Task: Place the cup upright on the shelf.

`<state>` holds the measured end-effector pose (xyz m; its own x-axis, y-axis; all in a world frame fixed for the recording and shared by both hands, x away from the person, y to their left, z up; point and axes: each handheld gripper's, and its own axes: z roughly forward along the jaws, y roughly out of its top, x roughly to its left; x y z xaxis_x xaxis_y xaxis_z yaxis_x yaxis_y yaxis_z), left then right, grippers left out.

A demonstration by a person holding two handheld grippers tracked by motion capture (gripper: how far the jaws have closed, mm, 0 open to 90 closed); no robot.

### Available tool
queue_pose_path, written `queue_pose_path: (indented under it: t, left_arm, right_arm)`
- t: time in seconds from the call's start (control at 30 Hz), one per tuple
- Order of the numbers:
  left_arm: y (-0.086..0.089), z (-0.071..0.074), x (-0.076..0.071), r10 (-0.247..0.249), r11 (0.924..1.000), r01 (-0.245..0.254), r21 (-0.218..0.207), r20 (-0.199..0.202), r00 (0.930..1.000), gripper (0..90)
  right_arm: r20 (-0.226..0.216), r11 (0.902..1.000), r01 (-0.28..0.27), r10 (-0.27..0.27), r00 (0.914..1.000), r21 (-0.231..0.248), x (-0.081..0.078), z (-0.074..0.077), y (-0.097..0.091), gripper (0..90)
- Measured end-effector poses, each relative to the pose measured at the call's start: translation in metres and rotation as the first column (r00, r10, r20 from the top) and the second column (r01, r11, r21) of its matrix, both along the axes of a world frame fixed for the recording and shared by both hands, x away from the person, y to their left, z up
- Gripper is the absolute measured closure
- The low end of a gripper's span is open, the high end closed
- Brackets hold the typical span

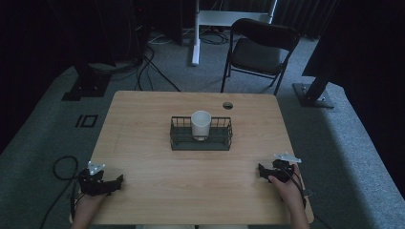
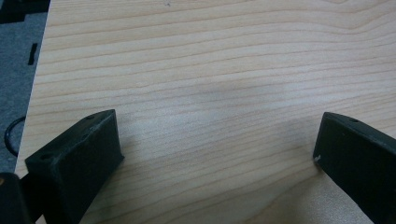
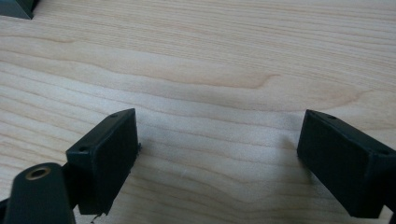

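Observation:
A white cup (image 1: 201, 124) stands upright inside a dark wire basket (image 1: 178, 142) at the middle of the wooden table (image 1: 191, 171). My left gripper (image 1: 116, 182) rests low on the table's near left corner, held by a hand; its jaws stand wide apart over bare wood, with nothing between them (image 2: 219, 144). My right gripper (image 1: 261, 171) sits near the table's right front edge, also held by a hand; its jaws are spread wide over bare wood (image 3: 219, 140). Both grippers are well short of the basket.
A round cable hole (image 1: 228, 105) is in the table behind the basket. A dark folding chair (image 1: 260, 50) stands beyond the far edge. Cables (image 1: 62, 167) lie on the grey floor at left. The basket's corner (image 3: 16, 7) shows at the top left of the right gripper view.

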<state>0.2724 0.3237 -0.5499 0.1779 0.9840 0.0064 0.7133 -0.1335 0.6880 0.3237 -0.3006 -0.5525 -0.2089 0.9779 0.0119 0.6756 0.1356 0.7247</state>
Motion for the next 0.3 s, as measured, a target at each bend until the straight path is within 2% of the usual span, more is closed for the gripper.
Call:
queue_pose_path:
  t: [0.3]
  left_arm:
    - [0.0000, 0.0000, 0.0001, 0.000, 1.0000, 0.000, 0.000, 0.000, 1.0000, 1.0]
  right_arm:
    - [0.000, 1.0000, 0.000, 0.000, 1.0000, 0.000, -0.0003, 0.0000, 0.0001, 12.1]
